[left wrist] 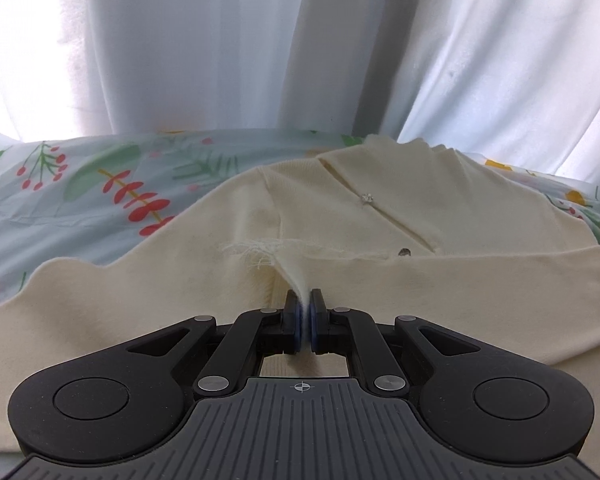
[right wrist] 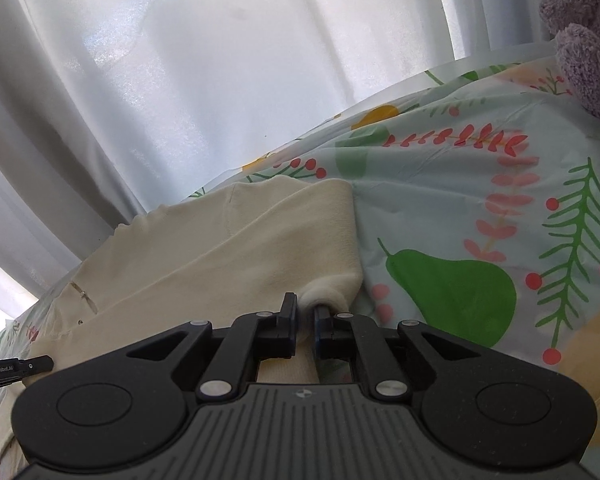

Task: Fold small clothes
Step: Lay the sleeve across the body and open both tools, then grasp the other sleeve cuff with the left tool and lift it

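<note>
Lying spread over the patterned cloth, the cream garment (left wrist: 380,216) is behaving as a light, soft knit: it is draping limply, creasing wherever it is lifted, and fraying in loose threads (left wrist: 256,250) near its middle, so that spot is looking fragile and worth avoiding. Its small button (left wrist: 367,198) is sitting along the placket, further back. The left hand-held gripper (left wrist: 305,312) is pinching a thin ridge of the fabric between pressed-together pads, pulling it into a tent. The right hand-held gripper (right wrist: 306,314) is closing its jaws on a rolled edge of the same garment (right wrist: 236,248), probably a sleeve or hem, though the bunching is making that hard to tell. Judging by the slack, holds at seams or hemmed edges are likely gripping best, since the plain knit is stretching and slipping.

The table (right wrist: 480,208) beneath is wearing a slick-looking cover printed with pears, berries and leaves. A purple fleecy item (right wrist: 584,36) is resting at its far corner. Pale curtains (left wrist: 260,48) are hanging behind, glowing with daylight.
</note>
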Demonstrator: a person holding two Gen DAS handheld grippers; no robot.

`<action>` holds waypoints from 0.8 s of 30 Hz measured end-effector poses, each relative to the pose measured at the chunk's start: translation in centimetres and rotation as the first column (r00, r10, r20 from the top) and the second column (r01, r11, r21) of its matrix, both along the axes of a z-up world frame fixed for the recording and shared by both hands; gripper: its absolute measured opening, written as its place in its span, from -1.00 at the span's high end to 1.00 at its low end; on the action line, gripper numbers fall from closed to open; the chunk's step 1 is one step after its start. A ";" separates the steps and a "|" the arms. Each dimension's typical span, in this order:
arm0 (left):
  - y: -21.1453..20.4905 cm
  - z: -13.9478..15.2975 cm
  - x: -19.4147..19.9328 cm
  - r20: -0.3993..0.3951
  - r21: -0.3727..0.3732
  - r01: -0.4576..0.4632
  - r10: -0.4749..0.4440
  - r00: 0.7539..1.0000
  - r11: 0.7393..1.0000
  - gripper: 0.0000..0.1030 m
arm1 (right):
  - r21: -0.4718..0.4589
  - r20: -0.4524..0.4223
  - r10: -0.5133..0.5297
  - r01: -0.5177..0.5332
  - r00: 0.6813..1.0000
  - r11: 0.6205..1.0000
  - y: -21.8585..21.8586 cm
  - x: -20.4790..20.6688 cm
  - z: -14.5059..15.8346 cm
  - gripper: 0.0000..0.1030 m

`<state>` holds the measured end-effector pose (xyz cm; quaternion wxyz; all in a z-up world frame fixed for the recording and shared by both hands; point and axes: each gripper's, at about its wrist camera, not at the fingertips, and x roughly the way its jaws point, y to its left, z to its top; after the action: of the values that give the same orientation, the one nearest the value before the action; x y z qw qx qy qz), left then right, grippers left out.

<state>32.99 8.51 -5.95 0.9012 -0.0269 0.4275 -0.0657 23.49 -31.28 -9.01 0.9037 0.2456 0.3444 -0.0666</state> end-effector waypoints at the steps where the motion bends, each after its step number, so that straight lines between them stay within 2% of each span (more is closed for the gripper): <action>1: 0.1 0.0 0.1 -0.001 -0.012 -0.004 0.004 1.000 1.000 0.87 | 0.000 0.009 -0.005 0.005 1.000 1.000 -0.1 -0.1 0.2 0.86; 6: 0.2 -0.4 0.4 -0.007 -0.017 -0.012 0.012 1.000 1.000 0.81 | -0.043 -0.008 -0.027 0.027 1.000 0.999 0.2 0.4 -0.4 0.87; 8: 0.6 -0.2 0.1 -0.012 -0.025 -0.017 0.017 1.000 1.000 0.64 | -0.064 0.000 -0.019 0.019 1.000 0.998 0.3 0.3 -0.4 0.88; 13: 2.7 1.2 -1.2 0.021 -0.027 -0.083 0.083 0.996 0.996 0.58 | 0.026 -0.024 0.025 -0.025 0.999 0.999 -0.6 -0.6 0.3 0.73; 16: 3.6 2.5 -2.4 0.062 -0.045 -0.124 0.126 0.990 0.991 0.50 | 0.020 -0.015 0.039 -0.038 0.999 0.999 -0.5 -2.2 1.6 0.72; 20: 1.4 2.2 -2.8 0.043 -0.080 -0.049 0.052 0.998 0.996 0.21 | -0.025 0.033 0.074 -0.073 0.997 0.997 0.9 -2.6 3.1 0.72; 23: -1.0 0.5 -2.5 0.009 -0.062 -0.001 0.002 1.000 0.998 0.20 | -0.075 0.024 0.165 -0.163 0.986 0.984 3.4 -0.5 2.8 0.72; 24: -1.4 0.1 -2.2 -0.002 -0.052 0.002 -0.002 1.000 0.999 0.20 | -0.124 0.012 0.200 -0.197 0.980 0.973 4.6 0.3 2.3 0.72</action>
<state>30.77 7.15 -5.84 0.8998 -0.0498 0.4265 -0.0777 23.82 -26.66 -6.70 0.9232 0.1550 0.3517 0.0060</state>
